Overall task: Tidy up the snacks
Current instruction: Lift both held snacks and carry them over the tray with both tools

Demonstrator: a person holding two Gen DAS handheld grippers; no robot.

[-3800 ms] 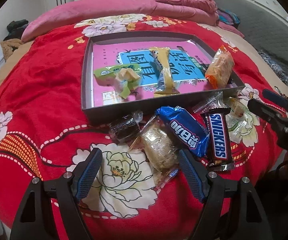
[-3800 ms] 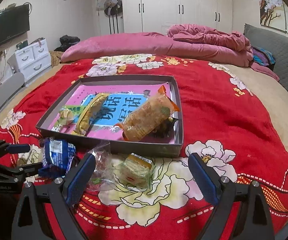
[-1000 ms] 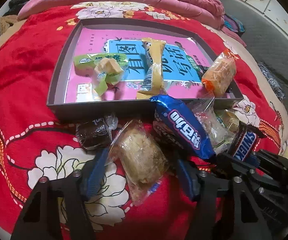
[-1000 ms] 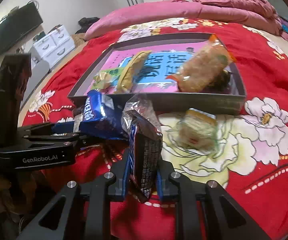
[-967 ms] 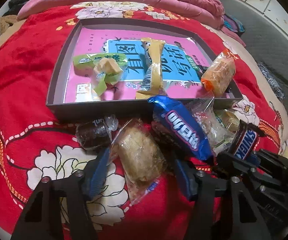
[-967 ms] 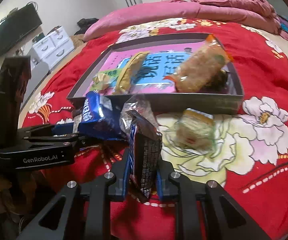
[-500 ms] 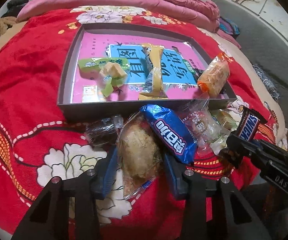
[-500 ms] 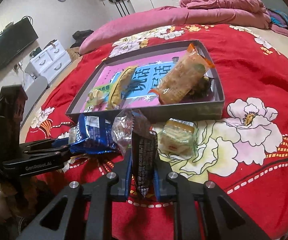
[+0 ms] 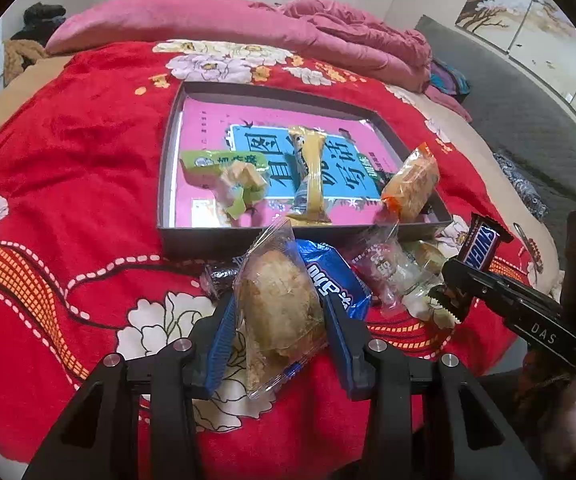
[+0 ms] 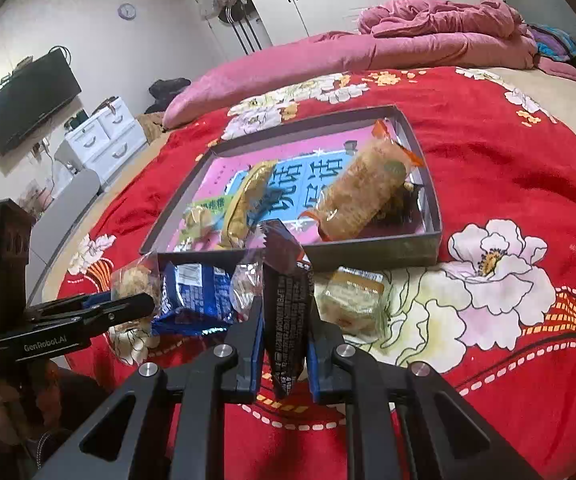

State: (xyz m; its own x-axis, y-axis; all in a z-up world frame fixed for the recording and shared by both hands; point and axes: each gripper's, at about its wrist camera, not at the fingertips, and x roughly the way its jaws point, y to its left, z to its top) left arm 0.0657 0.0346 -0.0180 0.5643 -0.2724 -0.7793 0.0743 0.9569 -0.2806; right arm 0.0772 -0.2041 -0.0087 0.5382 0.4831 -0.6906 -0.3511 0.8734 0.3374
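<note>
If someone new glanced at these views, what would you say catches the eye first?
Probably the two loaded grippers: the left gripper clamps a clear-wrapped pastry, while the right gripper holds a Snickers bar upright. Behind them, a grey tray with a pink and blue bottom holds several snacks on the red floral bedspread.

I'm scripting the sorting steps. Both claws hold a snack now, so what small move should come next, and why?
Probably carry the left claw forward over the tray wall: it is shut on the clear-wrapped pastry, and the tray floor near it looks bare.
</note>
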